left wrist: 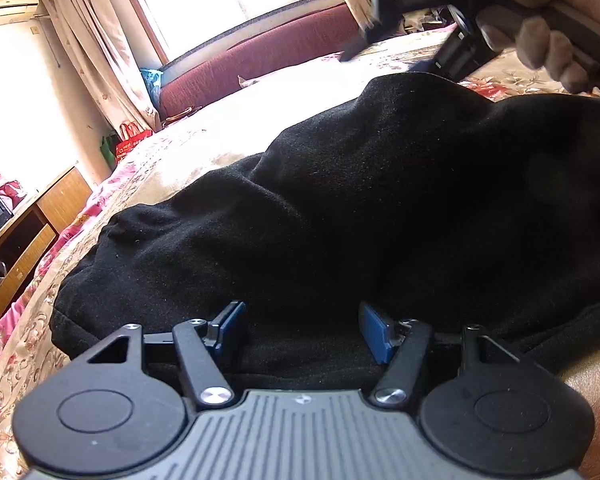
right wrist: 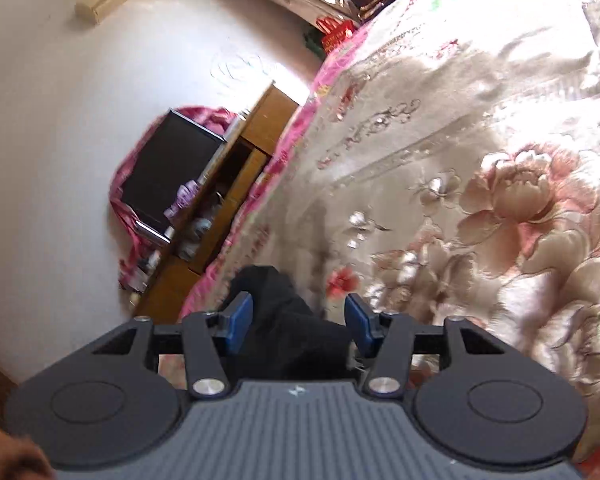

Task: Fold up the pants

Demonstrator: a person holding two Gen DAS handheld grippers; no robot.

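Observation:
Black pants (left wrist: pixel 380 208) lie bunched in a heap on the floral bedspread (left wrist: pixel 148 160). My left gripper (left wrist: pixel 302 330) is open, low at the near edge of the heap, with black cloth between and under its blue pads (left wrist: pixel 374 332). My right gripper (right wrist: pixel 298 320) is open and tilted above the bed, with a fold of the black pants (right wrist: pixel 284 320) showing between its pads; the jaws stand apart from the cloth. In the left wrist view the right gripper (left wrist: pixel 440 20) is held by a hand above the far side of the heap.
The floral bedspread (right wrist: pixel 480 180) stretches away on all sides. A wooden cabinet (right wrist: pixel 236 184) with a dark screen (right wrist: pixel 168 168) stands beside the bed. A maroon headboard (left wrist: pixel 260 60), curtains (left wrist: pixel 96 52) and a red bag (left wrist: pixel 130 140) are at the far end.

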